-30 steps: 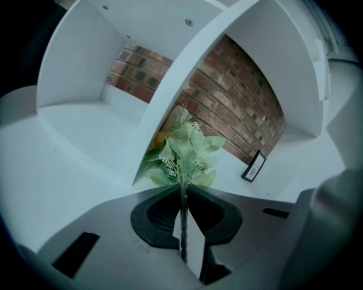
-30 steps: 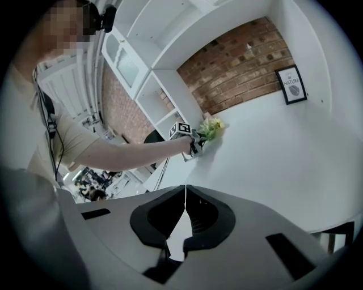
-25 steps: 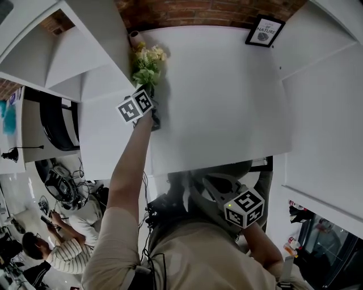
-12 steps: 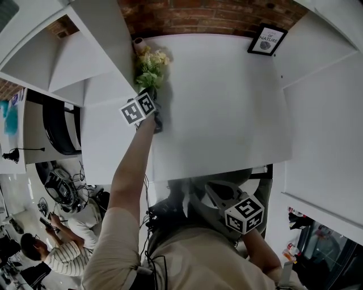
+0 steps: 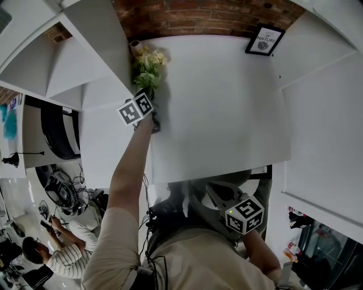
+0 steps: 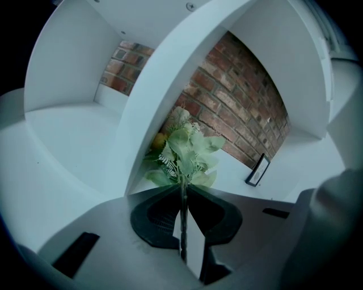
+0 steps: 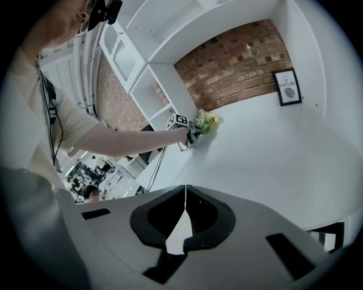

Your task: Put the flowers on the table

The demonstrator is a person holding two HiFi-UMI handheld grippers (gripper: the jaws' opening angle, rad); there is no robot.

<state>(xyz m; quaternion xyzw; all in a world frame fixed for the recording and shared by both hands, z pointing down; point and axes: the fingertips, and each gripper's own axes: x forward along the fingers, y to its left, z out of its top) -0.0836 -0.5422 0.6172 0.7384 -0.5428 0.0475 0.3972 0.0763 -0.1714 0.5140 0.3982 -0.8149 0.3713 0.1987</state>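
A small bunch of flowers (image 5: 147, 67) with green leaves and pale yellow blooms is at the far left corner of the white table (image 5: 221, 107), beside the shelf unit. My left gripper (image 5: 152, 102) is shut on its thin stems (image 6: 183, 221), and the leafy head (image 6: 182, 152) rises just past the jaw tips. The right gripper view shows the flowers (image 7: 205, 122) far off at the end of the outstretched arm. My right gripper (image 7: 185, 190) is shut with nothing in it, held low near the table's front edge; the head view shows its marker cube (image 5: 245, 213).
A white shelf unit (image 5: 85, 56) with open compartments stands along the table's left side. A brick wall (image 5: 198, 14) runs behind. A framed picture (image 5: 265, 38) leans at the back right of the table. People sit at desks lower left (image 5: 51, 260).
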